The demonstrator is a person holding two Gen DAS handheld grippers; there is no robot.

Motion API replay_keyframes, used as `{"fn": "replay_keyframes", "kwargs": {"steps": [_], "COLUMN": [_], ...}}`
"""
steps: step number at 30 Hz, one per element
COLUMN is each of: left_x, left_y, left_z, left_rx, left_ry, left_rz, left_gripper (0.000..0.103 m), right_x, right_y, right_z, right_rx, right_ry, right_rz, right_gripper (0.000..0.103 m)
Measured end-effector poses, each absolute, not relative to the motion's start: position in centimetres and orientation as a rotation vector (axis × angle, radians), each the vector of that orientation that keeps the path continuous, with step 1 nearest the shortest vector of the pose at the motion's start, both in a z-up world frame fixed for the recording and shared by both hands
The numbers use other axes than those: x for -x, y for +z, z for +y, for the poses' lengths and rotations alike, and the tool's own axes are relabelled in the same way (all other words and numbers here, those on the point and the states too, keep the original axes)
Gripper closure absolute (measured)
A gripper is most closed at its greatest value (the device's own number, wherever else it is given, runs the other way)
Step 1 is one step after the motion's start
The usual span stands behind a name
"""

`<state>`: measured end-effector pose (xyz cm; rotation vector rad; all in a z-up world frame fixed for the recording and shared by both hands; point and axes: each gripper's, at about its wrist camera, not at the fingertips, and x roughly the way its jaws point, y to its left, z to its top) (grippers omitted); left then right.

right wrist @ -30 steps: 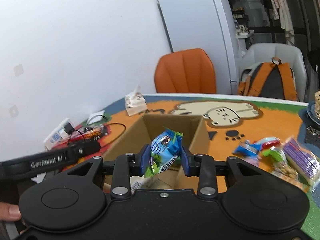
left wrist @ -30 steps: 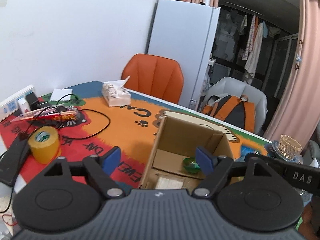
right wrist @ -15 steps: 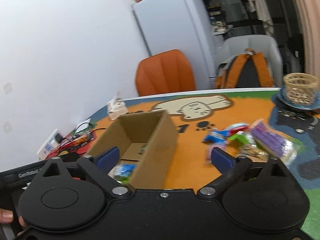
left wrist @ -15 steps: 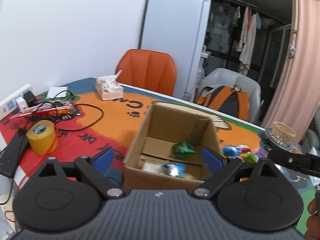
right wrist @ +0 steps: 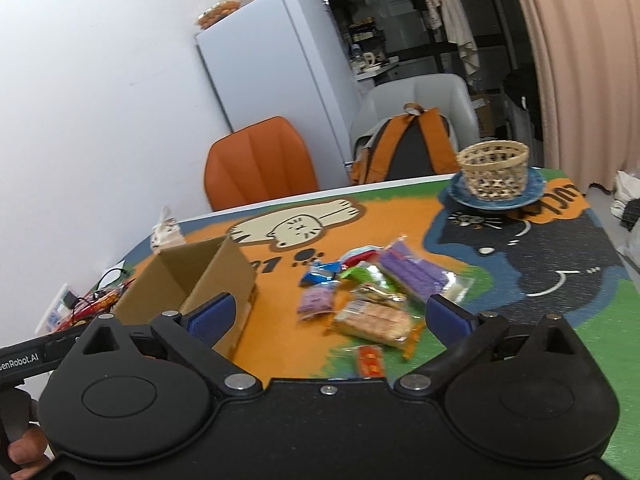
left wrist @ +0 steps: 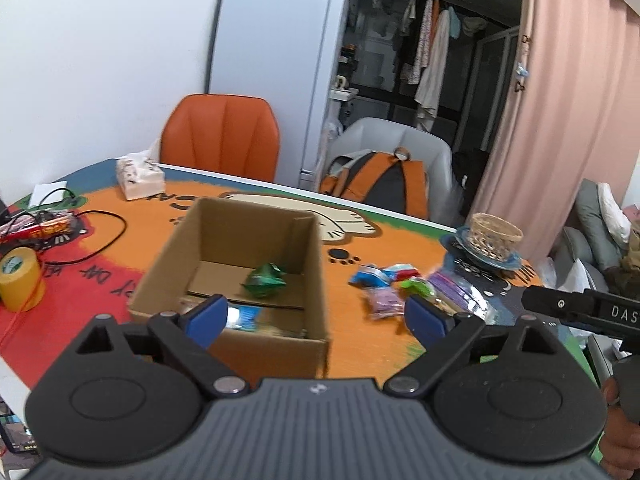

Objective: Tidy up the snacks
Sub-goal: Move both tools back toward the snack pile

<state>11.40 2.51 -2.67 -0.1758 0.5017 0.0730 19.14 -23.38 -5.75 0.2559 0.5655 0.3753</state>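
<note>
At lower left the cardboard box (left wrist: 236, 276) holds a green packet (left wrist: 265, 280) and a blue one. Both grippers, left (left wrist: 316, 316) and right (right wrist: 326, 318), have jaws spread, empty. Right of centre, loose snacks (right wrist: 372, 292) crowd the surface (right wrist: 560, 280).

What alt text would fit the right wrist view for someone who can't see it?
The right claw hangs open and empty over a pile of snacks on a cat-print table. A cardboard box stands open left of the pile; a wicker basket sits on a blue plate behind.
</note>
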Motion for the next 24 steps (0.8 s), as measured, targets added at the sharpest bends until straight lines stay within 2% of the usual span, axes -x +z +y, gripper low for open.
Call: {"fn": "replay_keyframes", "kwargs": {"steps": [12,16,20,24], "left_x": [-12.7,-13.8,-15.0,-16.4], "left_y": [-4.1,-5.2,-6.6,-7.9], "left_z": [-2.2,-3.6,-4.7,-5.9], "left_rx": [0.177,0.185,0.199,0.199], "left_ry": [0.033,0.032,0.029,0.02], "left_rz": [0.503,0.522,0.545,0.577], "left_gripper": [0.009,0.011,0.013,0.019], "right_x": [-19.4,-20.0,-20.7,-21.4], "right_y": [-6.9,-7.8,-8.7,-9.9], "right_z": [-26.5,-27.1,-27.7,-28.5], "right_rx": [-0.249,-0.244,-0.247,-0.266], "right_ry": [0.328,0.333,0.326,0.321], "right_rz": [0.548,0.562,0.567,0.585], "right_gripper": [0.003,0.014,0.015,0.019]}}
